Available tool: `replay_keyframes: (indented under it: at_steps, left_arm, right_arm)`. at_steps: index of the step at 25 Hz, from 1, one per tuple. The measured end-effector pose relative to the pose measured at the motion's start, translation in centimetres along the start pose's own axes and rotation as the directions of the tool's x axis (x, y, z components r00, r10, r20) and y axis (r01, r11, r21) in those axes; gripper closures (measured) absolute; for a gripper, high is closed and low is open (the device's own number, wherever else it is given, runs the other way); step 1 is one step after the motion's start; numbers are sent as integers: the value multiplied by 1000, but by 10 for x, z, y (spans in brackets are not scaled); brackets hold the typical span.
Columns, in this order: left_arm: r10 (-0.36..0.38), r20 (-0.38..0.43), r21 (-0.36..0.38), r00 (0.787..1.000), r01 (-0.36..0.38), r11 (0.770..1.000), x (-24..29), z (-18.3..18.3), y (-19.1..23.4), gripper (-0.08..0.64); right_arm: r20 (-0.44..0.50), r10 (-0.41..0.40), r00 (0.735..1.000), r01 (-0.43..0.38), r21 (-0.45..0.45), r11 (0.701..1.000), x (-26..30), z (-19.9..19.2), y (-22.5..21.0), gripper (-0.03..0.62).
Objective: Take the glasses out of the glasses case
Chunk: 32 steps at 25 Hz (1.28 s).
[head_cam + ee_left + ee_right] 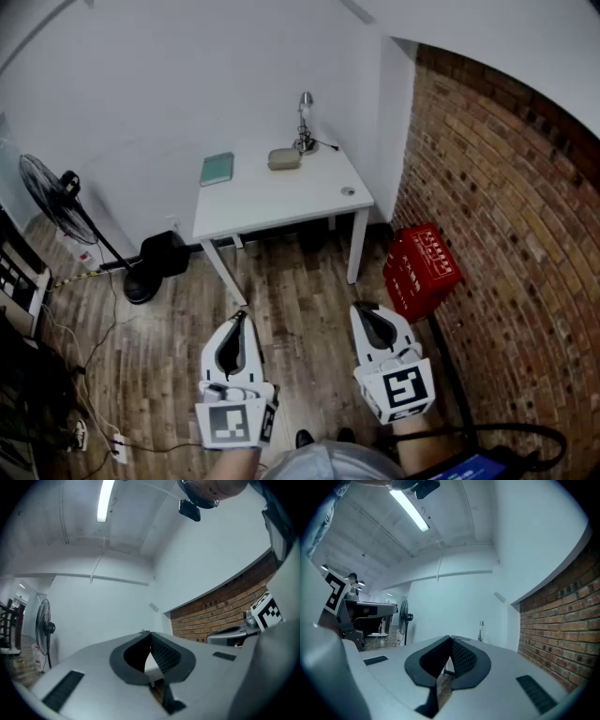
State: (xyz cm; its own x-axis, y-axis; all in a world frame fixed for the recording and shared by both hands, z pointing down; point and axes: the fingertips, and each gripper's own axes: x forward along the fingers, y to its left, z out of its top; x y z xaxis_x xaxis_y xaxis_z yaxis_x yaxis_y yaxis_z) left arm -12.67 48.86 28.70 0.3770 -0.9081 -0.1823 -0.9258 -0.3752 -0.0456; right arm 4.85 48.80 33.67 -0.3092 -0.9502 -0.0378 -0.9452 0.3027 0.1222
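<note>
A white table (253,202) stands against the far wall. On it lie a beige oblong glasses case (284,158), closed, and a flat teal item (217,169) to its left. The glasses do not show. My left gripper (241,316) and right gripper (361,307) hang side by side over the wooden floor, well short of the table. Both are shut with nothing between the jaws. In the left gripper view the left gripper's (149,633) tips meet, and the same holds for the right gripper (451,639) in its own view.
A small silver lamp (305,122) stands at the table's back edge, a small round thing (348,191) near its right edge. A red crate (422,267) sits by the brick wall (506,234) at right. A standing fan (56,202) and floor cables (89,403) occupy the left.
</note>
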Motion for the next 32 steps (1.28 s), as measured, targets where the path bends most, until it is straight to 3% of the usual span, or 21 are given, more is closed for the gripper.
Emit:
replay_keyframes:
  at_steps: [7, 10, 12, 13, 24, 32]
  left_arm:
    - [2, -12, -2, 1000, -2, 1000, -2, -4, 8, 554]
    - [-1, -11, -6, 1000, 1, 1000, -3, -5, 14, 554]
    - [4, -10, -9, 1000, -4, 1000, -4, -6, 19, 554]
    - [6, -10, -10, 1000, -6, 1000, -5, -7, 21, 554]
    - [-27, -3, -30, 1000, 27, 999, -2, -19, 63, 554]
    - [-58, -49, -32, 997, 56, 998, 29, -45, 69, 554]
  right_arm:
    - [-5, -8, 1000, 8, 3, 1000, 2, -4, 5, 577]
    - [3, -8, 1000, 7, 46, 999, 4, -2, 7, 572]
    - [12, 21, 1000, -21, 63, 998, 8, 1, 9, 369]
    - [17, 22, 1000, -23, 58, 998, 9, 2, 10, 362]
    - [27, -50, 998, 50, 5, 999, 30, 6, 31, 364]
    - [18, -85, 996, 85, 5, 996, 54, -6, 16, 365]
